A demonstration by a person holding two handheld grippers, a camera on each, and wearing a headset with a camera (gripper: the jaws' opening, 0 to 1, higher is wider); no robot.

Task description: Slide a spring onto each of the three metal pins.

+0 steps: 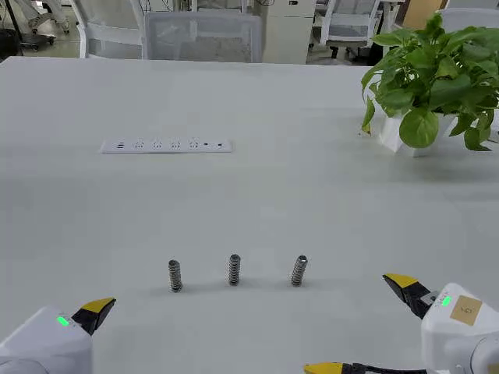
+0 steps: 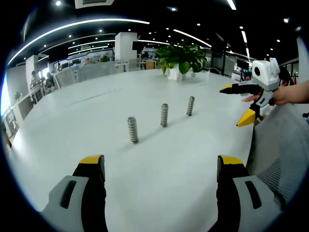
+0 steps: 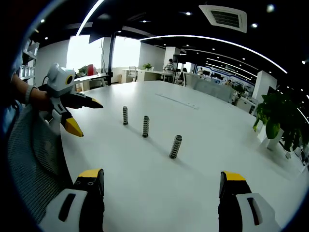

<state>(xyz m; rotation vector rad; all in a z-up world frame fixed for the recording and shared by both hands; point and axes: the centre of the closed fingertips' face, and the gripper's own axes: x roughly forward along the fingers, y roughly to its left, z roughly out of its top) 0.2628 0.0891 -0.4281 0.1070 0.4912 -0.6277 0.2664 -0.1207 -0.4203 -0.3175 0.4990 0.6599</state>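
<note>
In the head view, three springs (image 1: 234, 269) were seen upright in a row on the white table (image 1: 312, 195), well apart from the potted plant (image 1: 433, 82) and to its left. In the left gripper view, the left gripper (image 2: 161, 162) was held with jaws wide and empty, the row lying between it and the plant. In the right gripper view, the right gripper (image 3: 161, 175) was likewise spread wide, the row left of the plant.
</note>
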